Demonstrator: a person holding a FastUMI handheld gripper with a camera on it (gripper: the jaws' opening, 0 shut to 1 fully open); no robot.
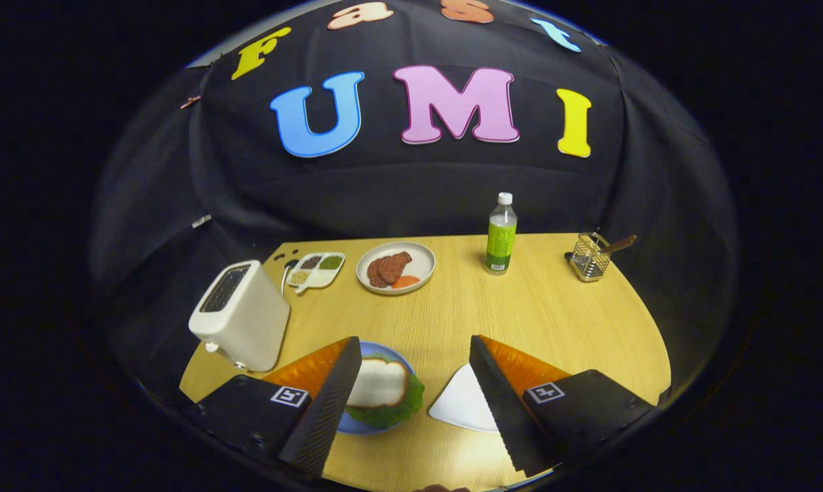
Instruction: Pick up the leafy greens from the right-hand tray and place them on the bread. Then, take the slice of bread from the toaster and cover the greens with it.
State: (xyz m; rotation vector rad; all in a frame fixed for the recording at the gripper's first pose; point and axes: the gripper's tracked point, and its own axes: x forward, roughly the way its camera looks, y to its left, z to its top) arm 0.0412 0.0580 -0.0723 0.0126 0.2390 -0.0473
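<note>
On the wooden counter point(520, 307), the white toaster point(242, 314) stands beyond the gripper point(411, 362), whose fingers are spread apart and hold nothing, with the bread point(378, 383) lying on leafy greens point(392, 412) between them.

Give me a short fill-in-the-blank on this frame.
1. The bread slice lies on top of the ____.
2. The tool has its fingers ____, holding nothing.
3. The blue plate sits just in front of the ____.
4. The bottle stands between the meat plate and the ____.

Missing: leafy greens; open; toaster; wire holder
</note>
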